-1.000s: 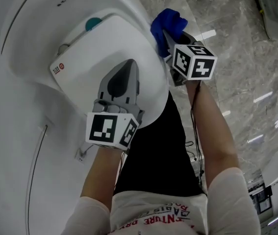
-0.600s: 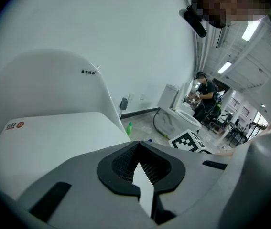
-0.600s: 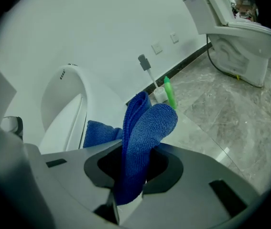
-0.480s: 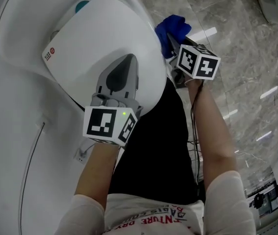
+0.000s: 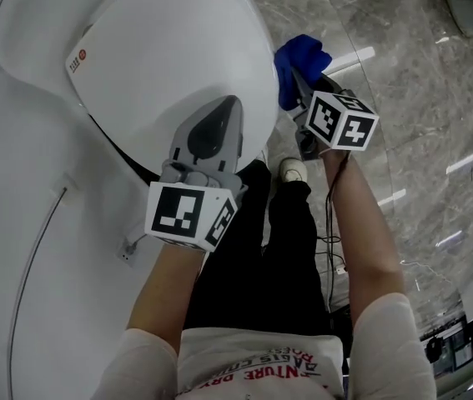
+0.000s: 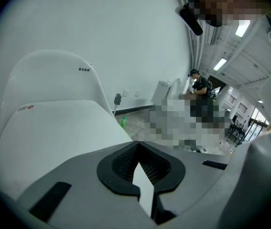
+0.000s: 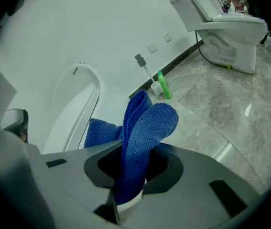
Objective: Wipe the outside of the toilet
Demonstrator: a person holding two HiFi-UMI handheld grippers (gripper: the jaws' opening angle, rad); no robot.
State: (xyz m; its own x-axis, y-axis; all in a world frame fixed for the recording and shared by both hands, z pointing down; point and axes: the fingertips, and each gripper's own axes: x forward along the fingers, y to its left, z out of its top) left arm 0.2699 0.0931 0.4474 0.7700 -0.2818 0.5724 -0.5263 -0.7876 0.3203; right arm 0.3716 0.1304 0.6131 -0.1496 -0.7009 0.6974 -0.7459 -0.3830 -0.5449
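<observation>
A white toilet with its lid down fills the upper left of the head view; the lid also shows in the left gripper view. My left gripper hovers over the lid's near edge, jaws shut with nothing between them. My right gripper is to the right of the bowl, shut on a folded blue cloth. The blue cloth sticks up out of the jaws beside the toilet's rim in the right gripper view.
Grey marble floor lies to the right of the toilet. A green bottle and a toilet brush stand by the white wall. Another white toilet is at the far right. My legs and a shoe are just below the bowl.
The toilet has slid up and left in the head view as the head turned. Both grippers keep their places near the bowl. A shoe has come into sight.
</observation>
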